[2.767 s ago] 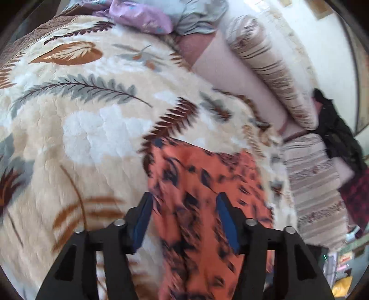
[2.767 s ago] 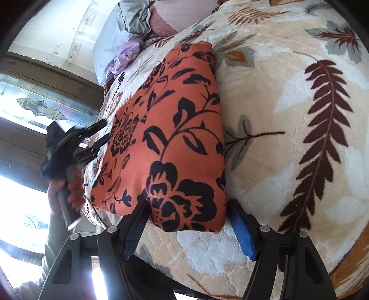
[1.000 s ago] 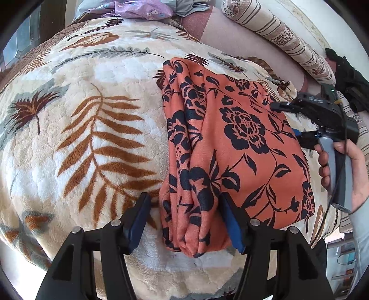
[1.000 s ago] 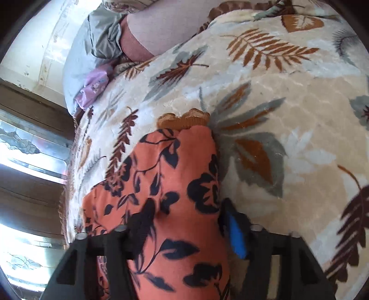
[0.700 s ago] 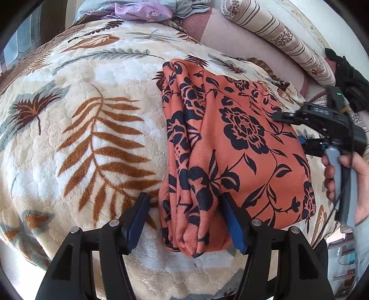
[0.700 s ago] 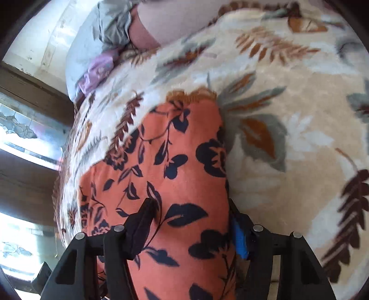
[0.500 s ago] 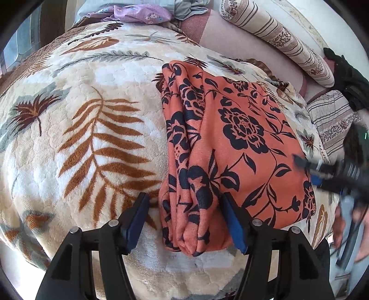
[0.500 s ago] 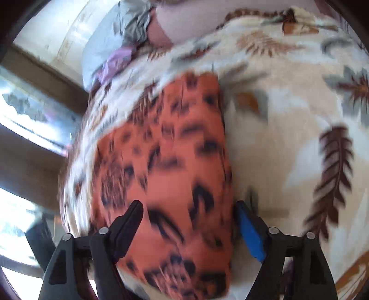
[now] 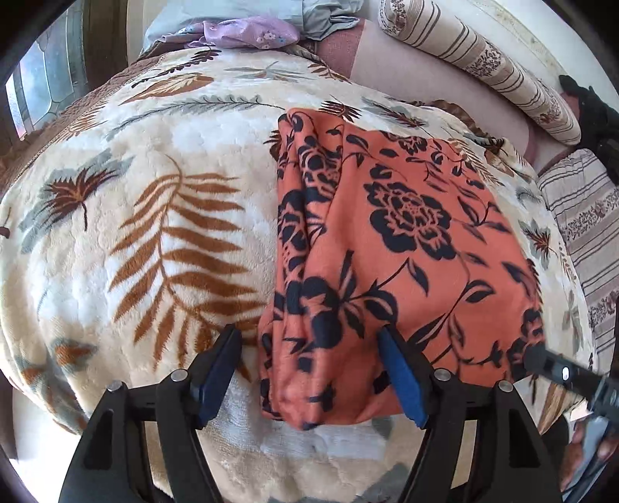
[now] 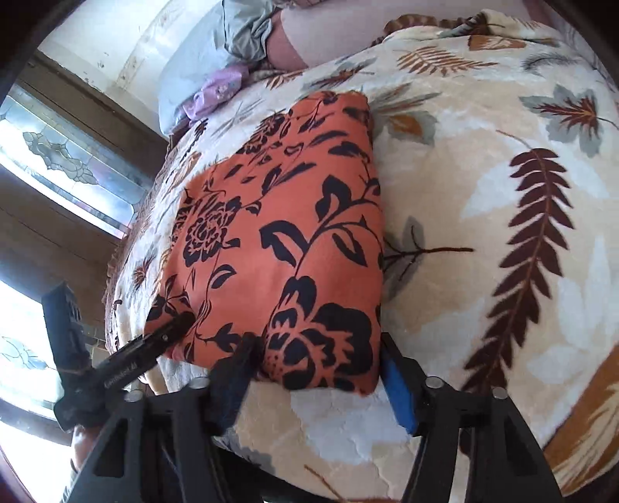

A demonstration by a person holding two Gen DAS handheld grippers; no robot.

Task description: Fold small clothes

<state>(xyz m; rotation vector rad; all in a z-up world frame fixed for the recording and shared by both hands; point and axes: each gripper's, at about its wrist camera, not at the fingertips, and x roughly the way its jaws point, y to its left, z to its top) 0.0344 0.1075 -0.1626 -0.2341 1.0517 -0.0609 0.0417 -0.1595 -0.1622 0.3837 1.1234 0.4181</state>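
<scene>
An orange garment with a black flower print point(image 9: 390, 247) lies folded into a rough rectangle on the leaf-patterned blanket point(image 9: 154, 216). My left gripper point(image 9: 313, 367) is open, its jaws on either side of the garment's near left corner. In the right wrist view the same garment point(image 10: 294, 240) lies ahead, and my right gripper point(image 10: 321, 375) is open with its jaws on either side of the near right corner. The left gripper's fingers point(image 10: 154, 340) show at that view's lower left, at the garment's other near corner. The right gripper shows at the left view's right edge point(image 9: 561, 373).
A lilac cloth point(image 9: 247, 33) and grey bedding point(image 9: 321, 15) lie at the bed's far end. Striped bolsters point(image 9: 476, 58) and a striped cushion point(image 9: 588, 216) run along the right. A window point(image 10: 58, 166) is to the left of the bed.
My right gripper has drawn back from over the garment's far part to its near right corner. My left gripper has stayed at the near left corner. The garment has kept its shape.
</scene>
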